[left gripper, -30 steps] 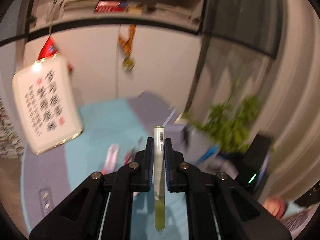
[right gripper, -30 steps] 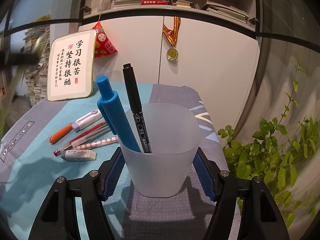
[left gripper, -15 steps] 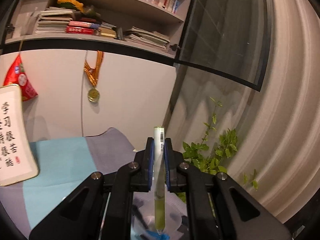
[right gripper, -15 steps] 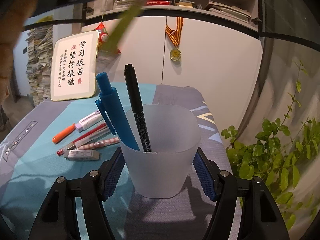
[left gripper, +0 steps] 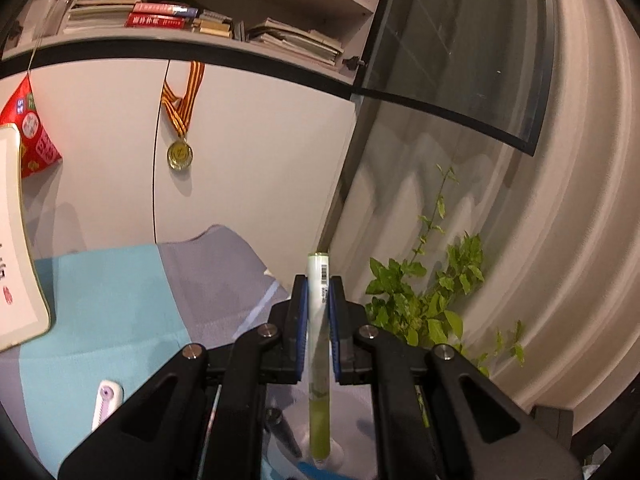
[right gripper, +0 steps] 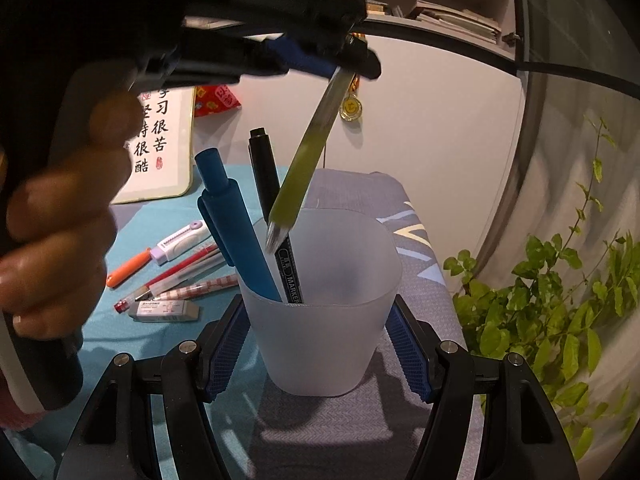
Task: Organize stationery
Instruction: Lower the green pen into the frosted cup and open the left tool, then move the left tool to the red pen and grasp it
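Left gripper (right gripper: 340, 70) has swung in from the far-left side of the desk and now sits above the cup (right gripper: 320, 300). It's clamped on the green pen (right gripper: 304, 164), which is tilted, tip down at the cup's rim beside the black marker (right gripper: 266, 172). A second ago the pen wasn't near the cup at all.

Meaning: this looks like the insertion step. The pen is lined up but not released; it likely needs to go a bit lower before the jaws let go.

Right gripper (right gripper: 320, 344) hasn't moved: pads are at both sides of the cup near the right edge of the desk, apparently steadying it; I can't tell if they actually touch. Blue pen (right gripper: 236, 232) and marker already inside.

Still loose on the teal part of the desk (right gripper: 132, 332), left of the cup: orange pen (right gripper: 128, 268), correction tape (right gripper: 182, 240), red pen (right gripper: 176, 276), checked pen (right gripper: 200, 286), eraser (right gripper: 164, 310).

Text:
- marker barrel: "MARKER"
- framed plaque (right gripper: 160, 140) at the far edge: 习 / 很苦 / 酷 visible, rest hidden by the left gripper
- green pen has a barcode sticker (left gripper: 323, 280), digits too small
- eraser label unreadable
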